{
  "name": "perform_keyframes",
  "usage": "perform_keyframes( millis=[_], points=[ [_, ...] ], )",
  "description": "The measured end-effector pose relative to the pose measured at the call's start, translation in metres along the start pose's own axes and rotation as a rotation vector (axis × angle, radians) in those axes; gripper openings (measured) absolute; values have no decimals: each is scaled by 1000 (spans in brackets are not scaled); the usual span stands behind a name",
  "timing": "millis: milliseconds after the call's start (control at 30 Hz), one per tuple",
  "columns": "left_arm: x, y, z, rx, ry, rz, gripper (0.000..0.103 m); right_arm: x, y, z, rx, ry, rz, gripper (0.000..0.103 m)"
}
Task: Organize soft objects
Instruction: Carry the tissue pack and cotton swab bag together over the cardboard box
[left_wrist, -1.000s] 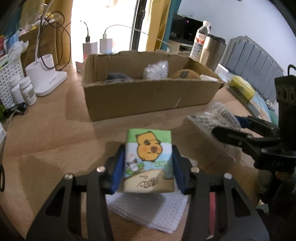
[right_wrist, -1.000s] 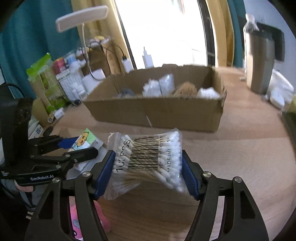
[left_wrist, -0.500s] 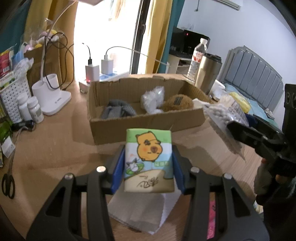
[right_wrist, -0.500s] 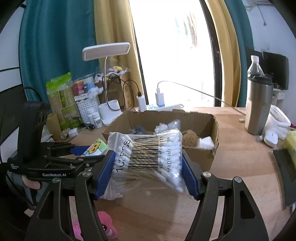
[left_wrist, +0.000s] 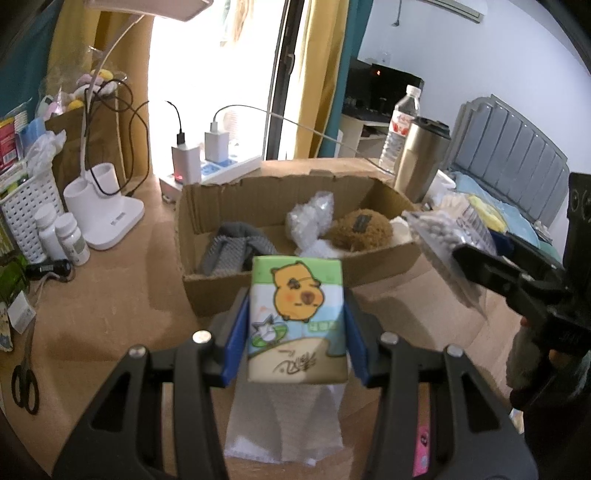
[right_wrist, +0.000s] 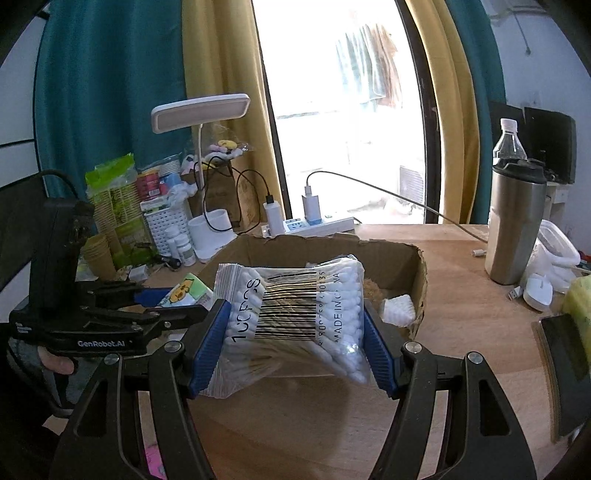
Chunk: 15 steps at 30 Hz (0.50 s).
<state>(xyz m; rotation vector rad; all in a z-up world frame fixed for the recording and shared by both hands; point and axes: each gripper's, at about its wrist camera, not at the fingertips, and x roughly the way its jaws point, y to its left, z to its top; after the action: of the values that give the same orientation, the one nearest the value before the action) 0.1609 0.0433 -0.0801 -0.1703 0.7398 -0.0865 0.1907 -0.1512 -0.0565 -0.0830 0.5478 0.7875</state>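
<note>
My left gripper (left_wrist: 297, 332) is shut on a tissue pack (left_wrist: 297, 317) printed with an orange capybara, held in the air in front of an open cardboard box (left_wrist: 229, 295). My right gripper (right_wrist: 295, 343) is shut on a clear bag of cotton swabs (right_wrist: 295, 317), also lifted before the box (right_wrist: 419, 291). Inside the box lie a grey cloth (left_wrist: 232, 251), a clear plastic bundle (left_wrist: 308, 221) and a brown plush (left_wrist: 358, 230). In the left wrist view the right gripper (left_wrist: 469, 254) with the swab bag (left_wrist: 443, 232) shows at the right. The right wrist view has the left gripper (right_wrist: 173, 308) at the left.
Under the left gripper lies a stack of white paper towels (left_wrist: 284, 424) on the wooden table (left_wrist: 103, 314). A white lamp base (left_wrist: 107, 218), pill bottles (left_wrist: 62, 240), a power strip (left_wrist: 221, 171) and scissors (left_wrist: 24, 380) stand at the left. A steel tumbler (right_wrist: 513, 225) and water bottle (right_wrist: 508, 144) stand at the right.
Both grippers have risen with their loads, so the inside of the box now shows. The grips have not changed.
</note>
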Motion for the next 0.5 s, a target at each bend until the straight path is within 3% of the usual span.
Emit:
perform_keyframes(
  millis=[300, 500],
  points=[
    [-3, 9, 17, -42, -31, -8, 48, 7, -9, 13, 8, -12, 0, 72],
    [0, 24, 10, -97, -16, -7, 48, 18, 8, 3, -16, 44, 64, 72]
  ],
)
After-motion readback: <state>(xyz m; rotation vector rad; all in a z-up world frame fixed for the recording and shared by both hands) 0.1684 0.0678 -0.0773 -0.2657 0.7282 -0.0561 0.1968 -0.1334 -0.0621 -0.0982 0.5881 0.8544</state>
